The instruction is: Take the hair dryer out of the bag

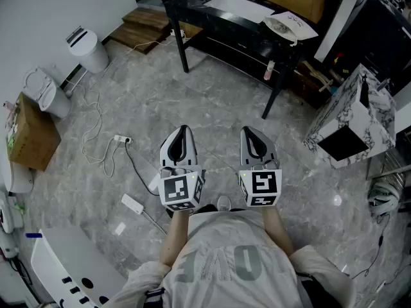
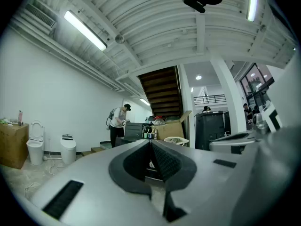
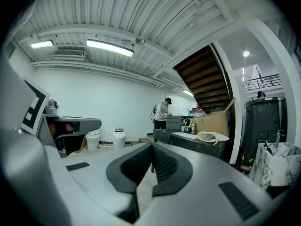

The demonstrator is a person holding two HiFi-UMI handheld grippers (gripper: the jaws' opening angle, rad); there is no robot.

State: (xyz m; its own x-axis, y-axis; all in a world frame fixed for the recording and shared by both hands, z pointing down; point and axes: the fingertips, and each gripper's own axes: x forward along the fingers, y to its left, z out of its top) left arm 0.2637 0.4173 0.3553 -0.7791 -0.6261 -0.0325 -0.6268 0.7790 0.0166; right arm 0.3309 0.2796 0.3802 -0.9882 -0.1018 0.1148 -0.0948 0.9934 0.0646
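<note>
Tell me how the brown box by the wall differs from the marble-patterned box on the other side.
The brown box is plain cardboard; the marble-patterned box is white with grey veins. The brown box shows solid faces, the marble-patterned box a dark opening in its side. Both stand on the grey floor.

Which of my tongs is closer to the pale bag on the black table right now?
Right. In the head view the right tongs sit below and slightly left of the pale bag; the left tongs are farther left. Both are well short of it, shut and empty.
</note>
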